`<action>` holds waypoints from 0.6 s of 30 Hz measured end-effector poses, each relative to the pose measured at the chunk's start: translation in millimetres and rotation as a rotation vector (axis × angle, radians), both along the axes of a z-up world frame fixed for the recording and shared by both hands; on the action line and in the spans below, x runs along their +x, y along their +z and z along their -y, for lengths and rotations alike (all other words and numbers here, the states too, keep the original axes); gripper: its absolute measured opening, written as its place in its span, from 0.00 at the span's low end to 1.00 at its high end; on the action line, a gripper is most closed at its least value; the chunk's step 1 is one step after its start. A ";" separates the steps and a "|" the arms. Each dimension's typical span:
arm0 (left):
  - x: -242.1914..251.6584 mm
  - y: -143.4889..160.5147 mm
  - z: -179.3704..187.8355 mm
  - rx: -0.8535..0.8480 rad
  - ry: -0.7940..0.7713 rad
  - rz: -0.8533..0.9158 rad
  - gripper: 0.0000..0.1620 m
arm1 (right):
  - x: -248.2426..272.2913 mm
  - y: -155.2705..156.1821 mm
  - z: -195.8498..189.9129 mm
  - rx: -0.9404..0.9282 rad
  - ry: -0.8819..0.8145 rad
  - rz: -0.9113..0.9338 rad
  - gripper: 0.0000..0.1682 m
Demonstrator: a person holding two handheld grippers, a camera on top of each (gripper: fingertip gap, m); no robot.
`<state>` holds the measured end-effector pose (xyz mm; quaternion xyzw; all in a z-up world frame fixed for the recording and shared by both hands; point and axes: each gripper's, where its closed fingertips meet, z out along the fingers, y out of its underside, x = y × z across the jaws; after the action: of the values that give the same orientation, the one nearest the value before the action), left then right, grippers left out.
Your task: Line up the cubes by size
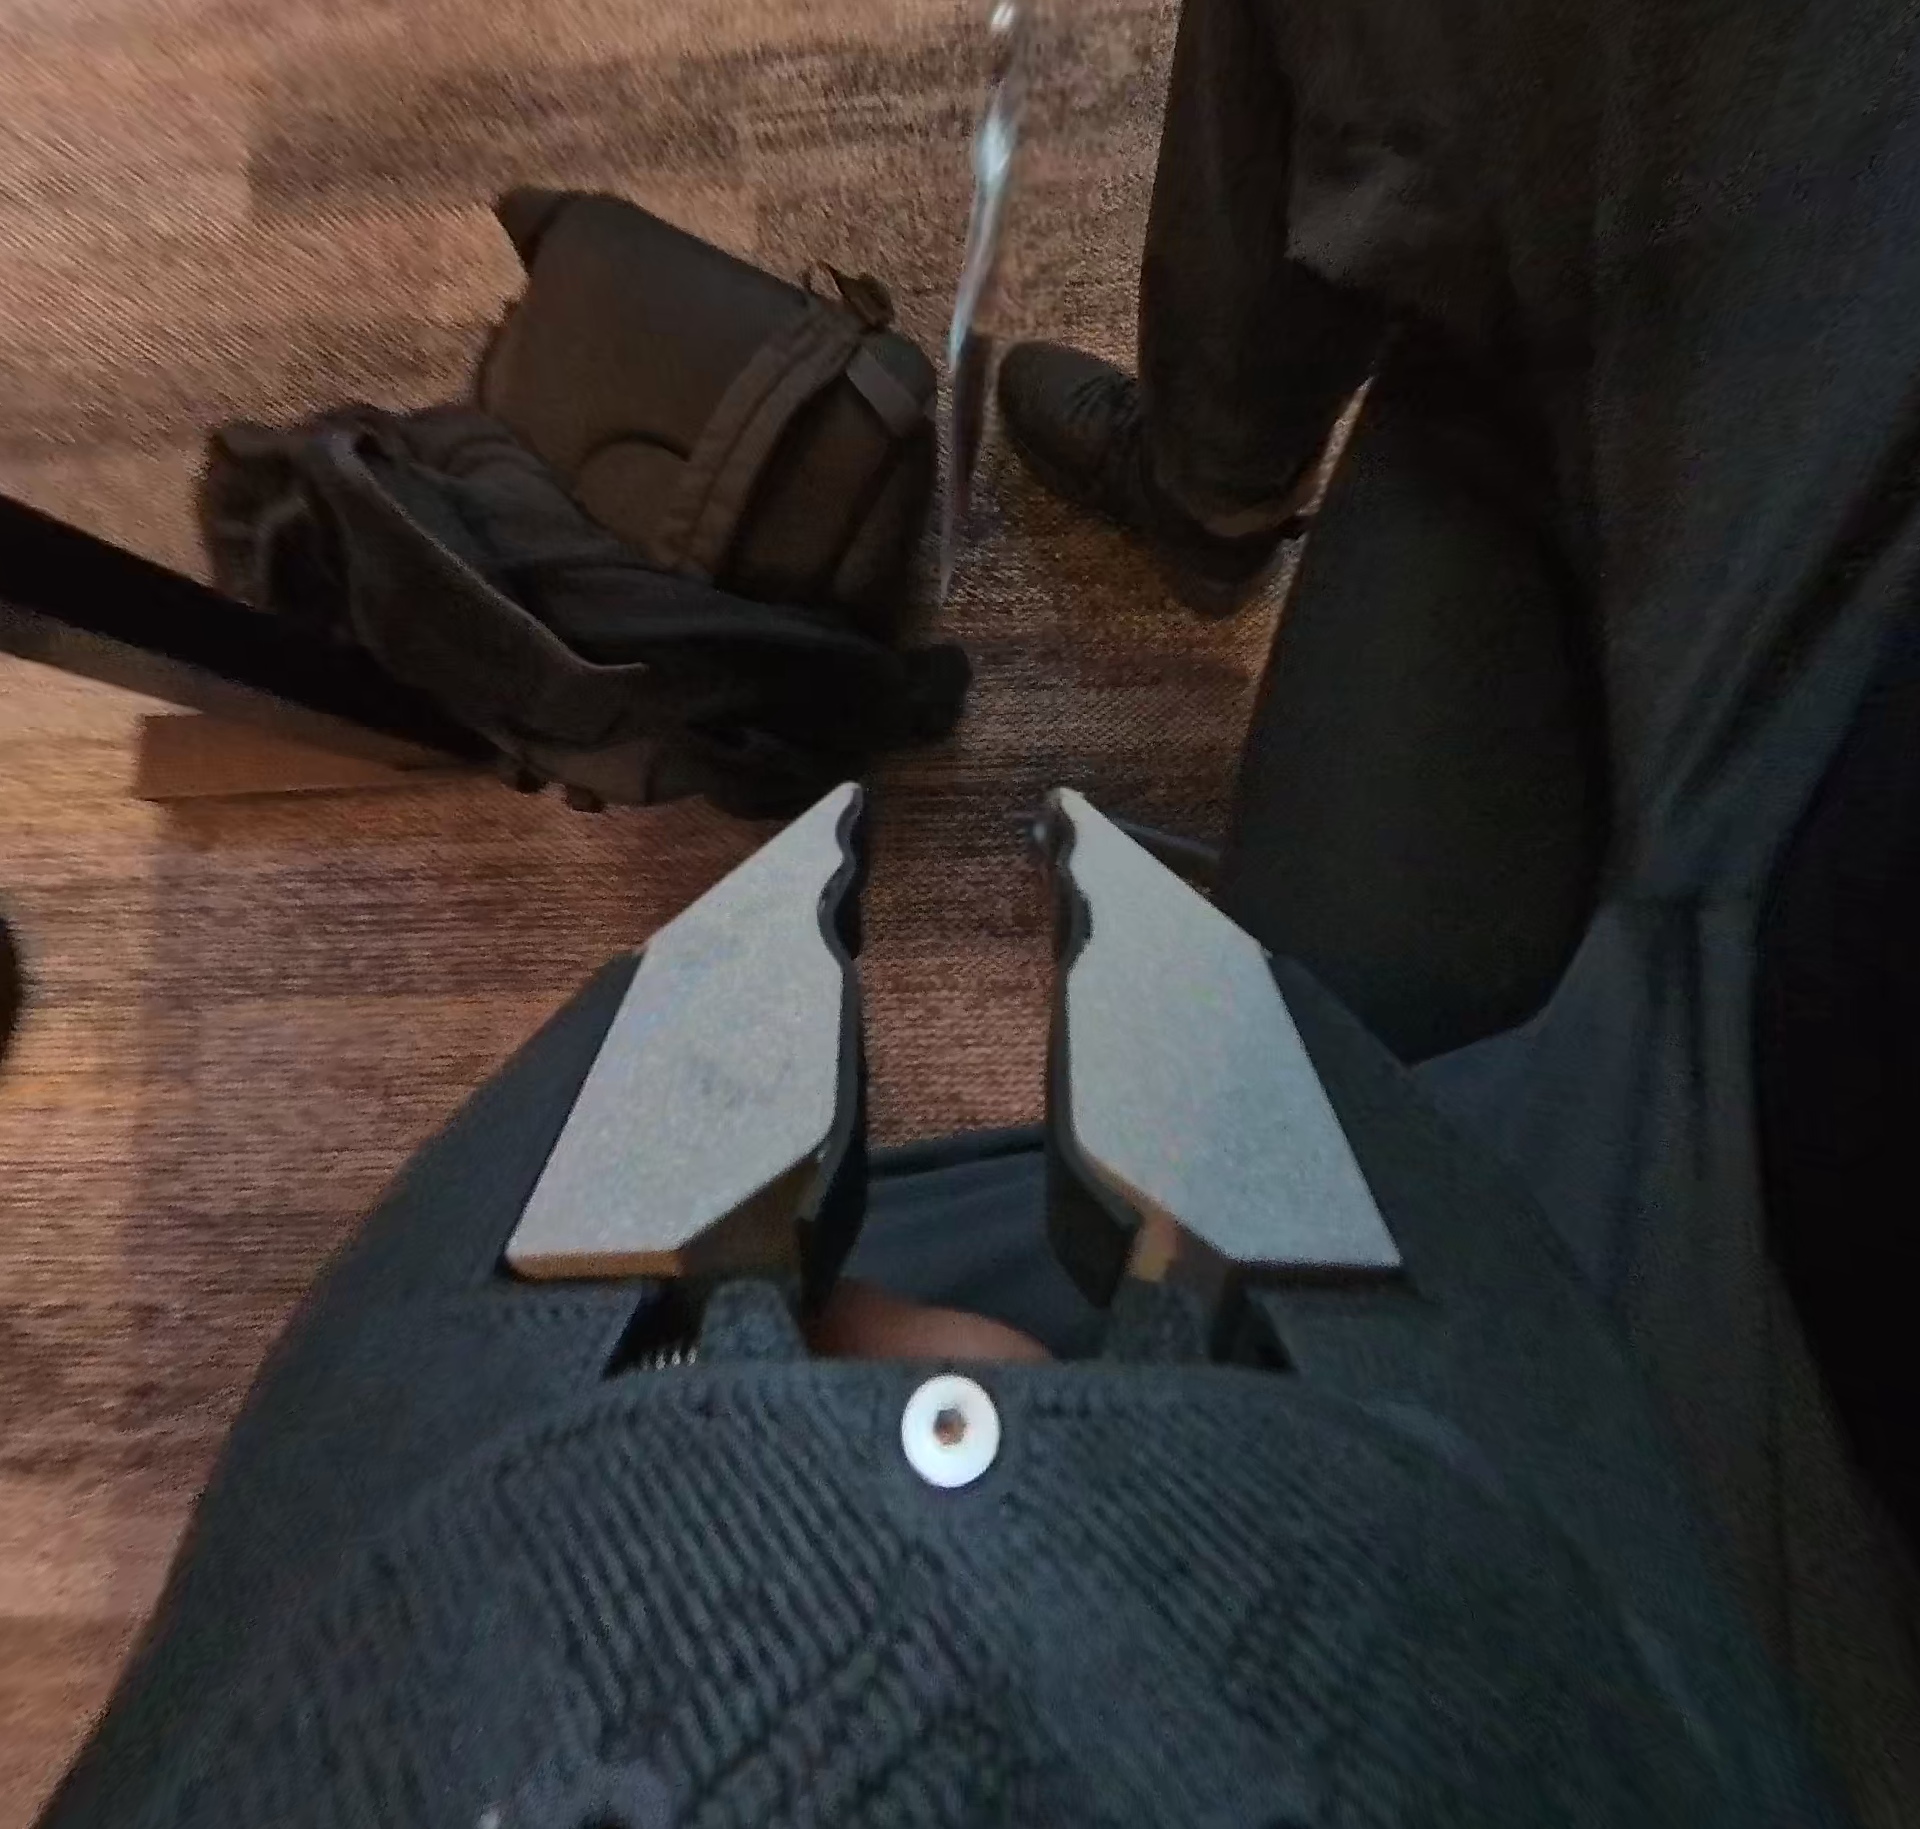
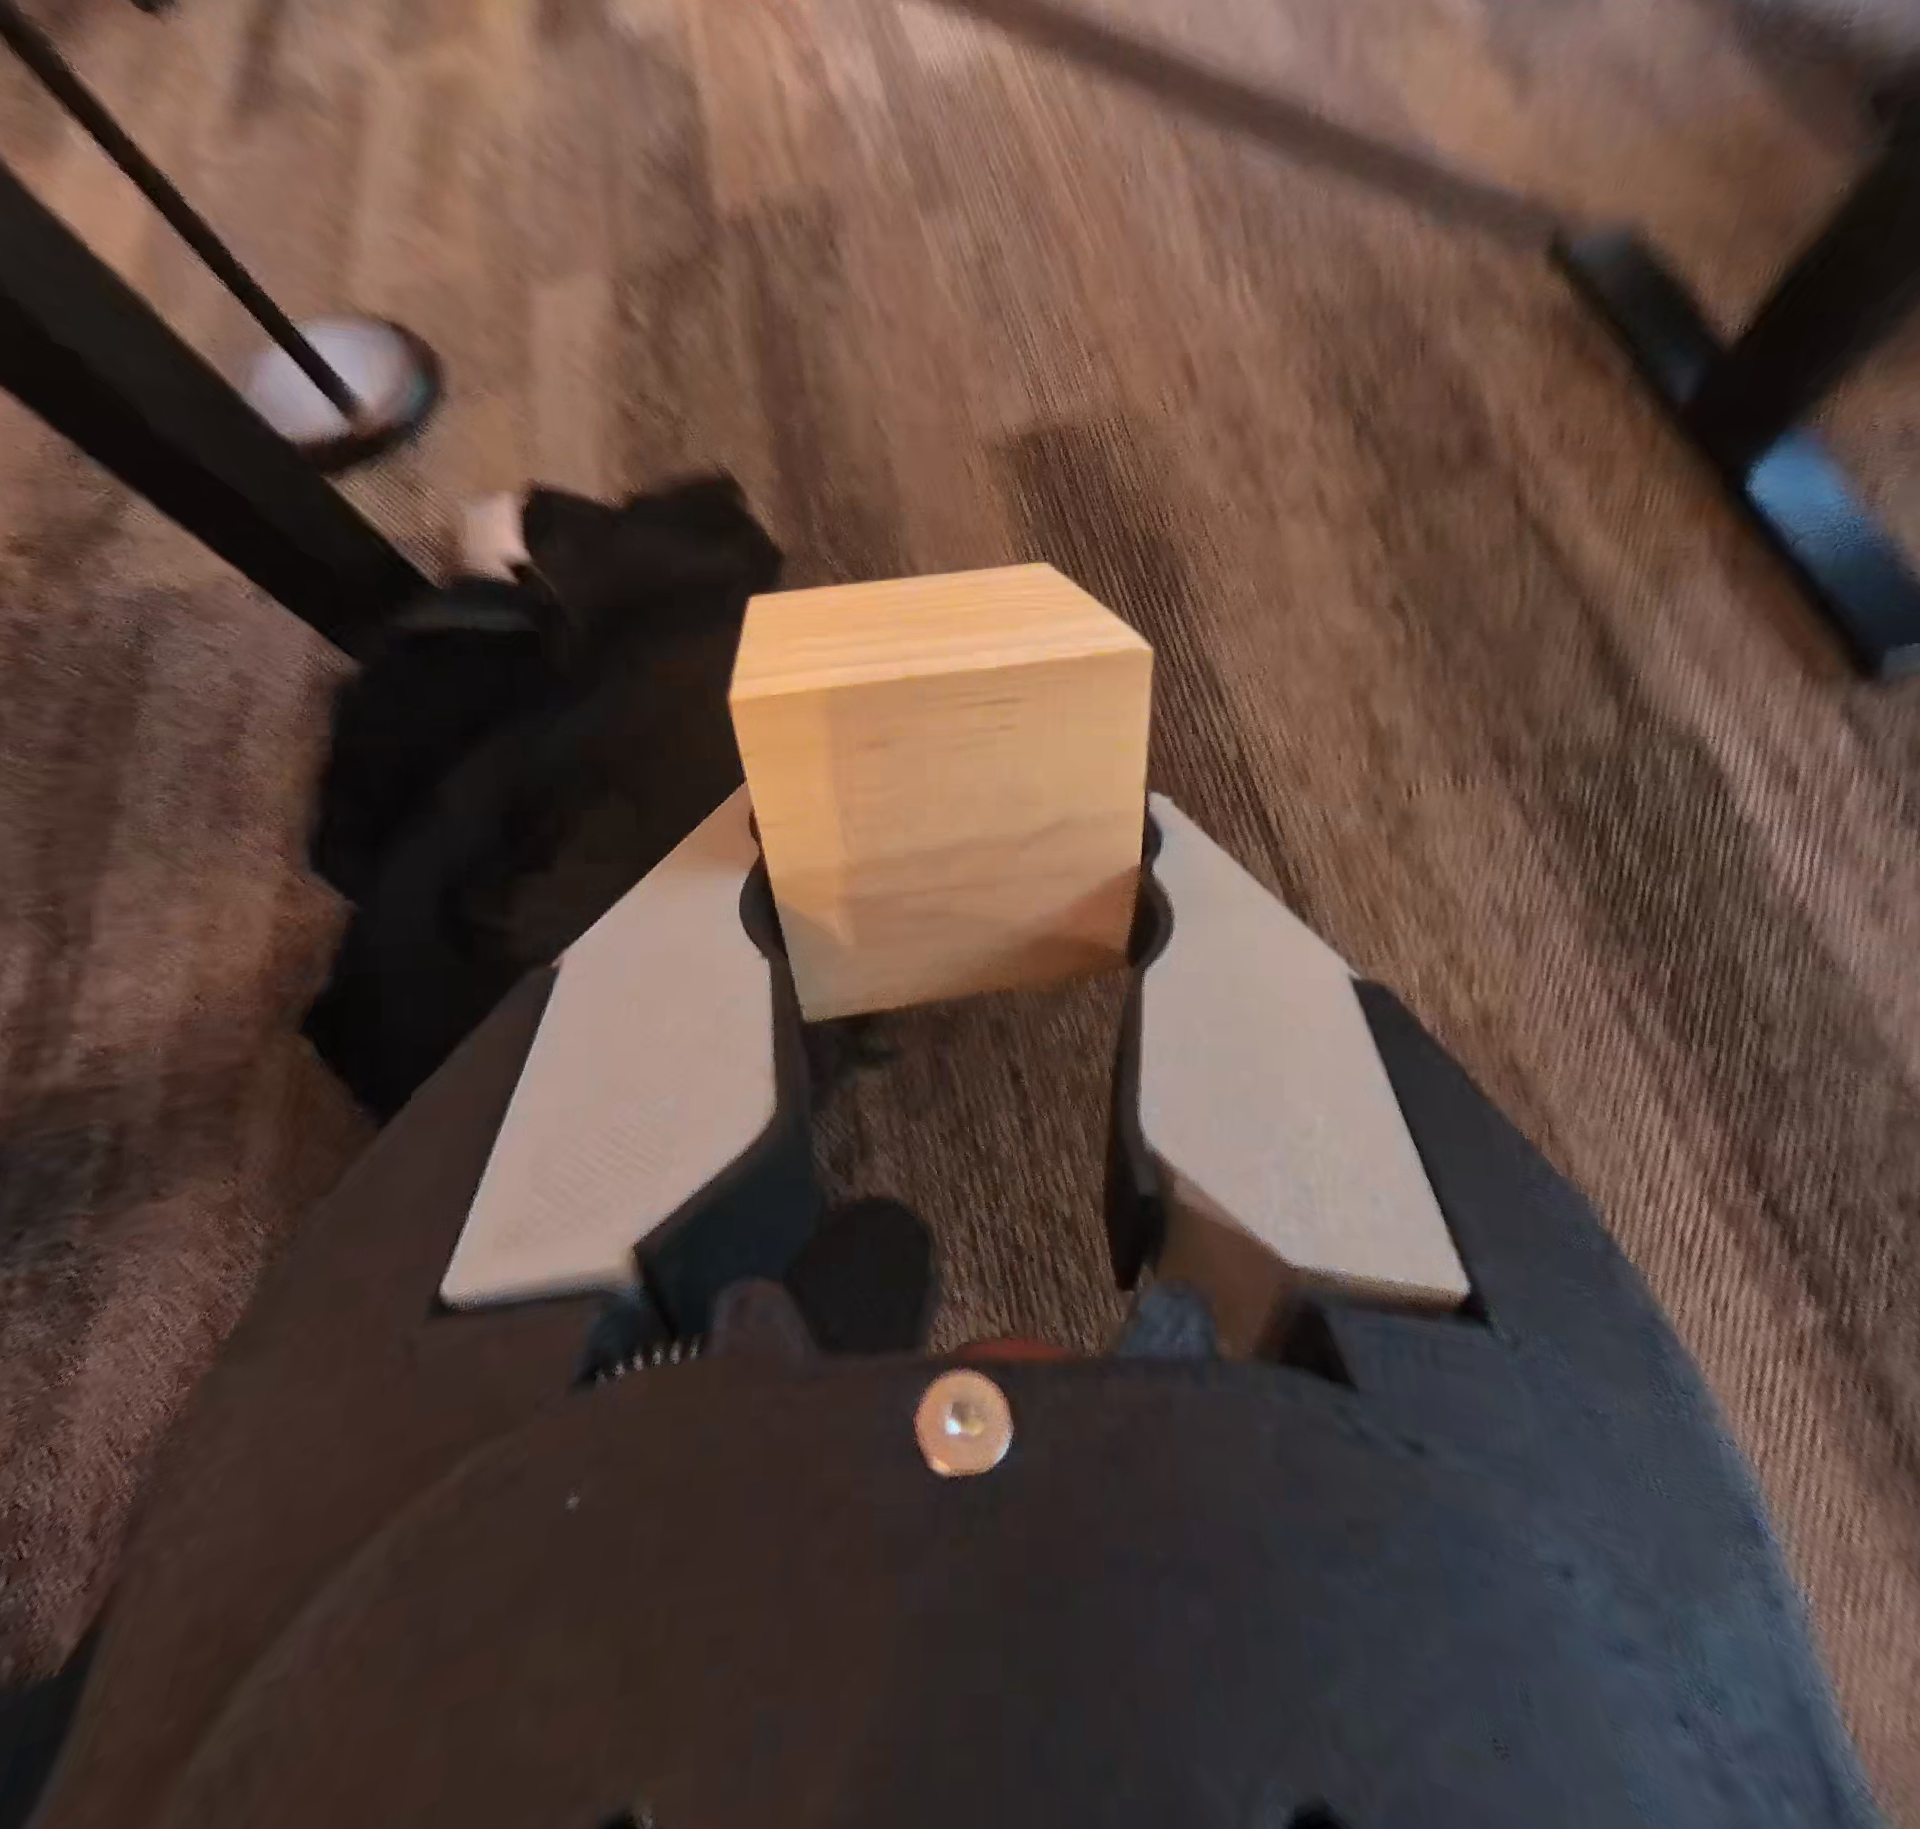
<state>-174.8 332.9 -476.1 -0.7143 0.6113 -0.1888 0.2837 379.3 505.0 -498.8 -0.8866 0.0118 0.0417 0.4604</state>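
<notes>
Right gripper (image 2: 951, 880) clamps a wooden cube (image 2: 940, 792) at its lower half, held in the air above the carpet (image 2: 1455, 844), likely in transit to the line. Left gripper (image 1: 951, 829) is open and empty, pointing floorward near a black bag (image 1: 582, 532), parked out of the way.

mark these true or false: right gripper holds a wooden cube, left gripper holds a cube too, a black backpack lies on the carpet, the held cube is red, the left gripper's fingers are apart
1. The right gripper holds a wooden cube. True.
2. The left gripper holds a cube too. False: nothing is between its fingers.
3. A black backpack lies on the carpet. True.
4. The held cube is red. False: it is pale, bare wood.
5. The left gripper's fingers are apart. True.
</notes>
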 end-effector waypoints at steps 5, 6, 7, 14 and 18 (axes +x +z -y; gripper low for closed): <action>-79.1 40.2 36.4 0.220 -0.043 0.036 0.18 | -123.8 166.6 -15.9 0.232 0.096 0.086 0.39; -96.4 44.8 45.4 0.248 -0.061 0.034 0.20 | -150.7 194.5 -13.1 0.270 0.113 0.085 0.39; -114.0 49.1 54.4 0.280 -0.098 0.022 0.21 | -179.0 220.2 -8.2 0.306 0.135 0.078 0.39; -263.8 106.8 27.5 0.512 0.088 -0.051 0.18 | -404.4 343.9 52.7 0.460 0.303 0.092 0.39; -361.1 124.0 13.1 0.428 0.365 -0.020 0.17 | -547.4 367.3 77.9 0.465 0.427 0.077 0.39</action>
<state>-535.8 319.8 -352.1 -0.7381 0.5014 0.0058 0.4513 -168.1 427.1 -131.5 -0.7409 -0.2019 0.1055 0.6318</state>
